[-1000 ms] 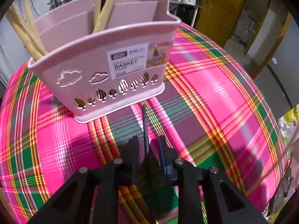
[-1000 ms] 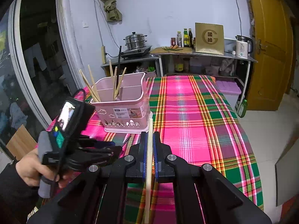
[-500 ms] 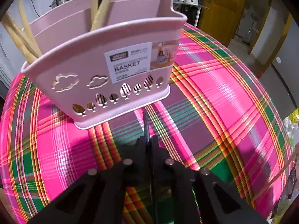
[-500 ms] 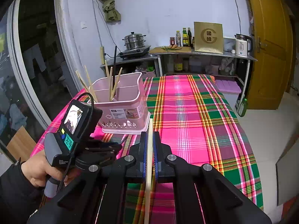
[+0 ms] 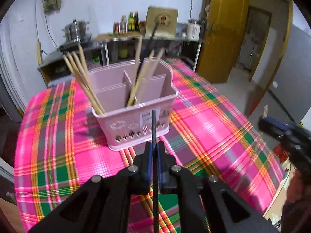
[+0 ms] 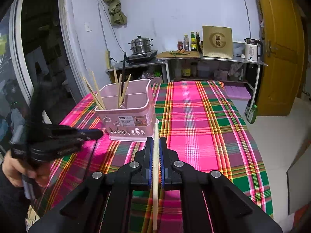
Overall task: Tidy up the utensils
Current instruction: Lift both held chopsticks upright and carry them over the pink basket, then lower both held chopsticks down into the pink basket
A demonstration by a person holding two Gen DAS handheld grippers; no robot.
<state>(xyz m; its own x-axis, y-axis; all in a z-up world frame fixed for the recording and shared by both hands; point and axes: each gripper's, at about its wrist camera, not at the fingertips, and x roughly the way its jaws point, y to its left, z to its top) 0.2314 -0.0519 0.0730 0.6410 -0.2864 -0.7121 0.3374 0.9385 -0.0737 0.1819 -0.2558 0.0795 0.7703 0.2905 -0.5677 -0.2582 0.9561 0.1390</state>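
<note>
Left gripper clamps a black chopstick, seemingly clear of the plaid tablecloth; right gripper grips a wooden chopstick near the pink basket.

basket label: "BASKET" | gold board: large "G" | other print: unreadable

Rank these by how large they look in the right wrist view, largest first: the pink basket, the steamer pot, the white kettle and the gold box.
1. pink basket, much nearer the camera
2. gold box
3. steamer pot and white kettle: too alike to separate
</note>
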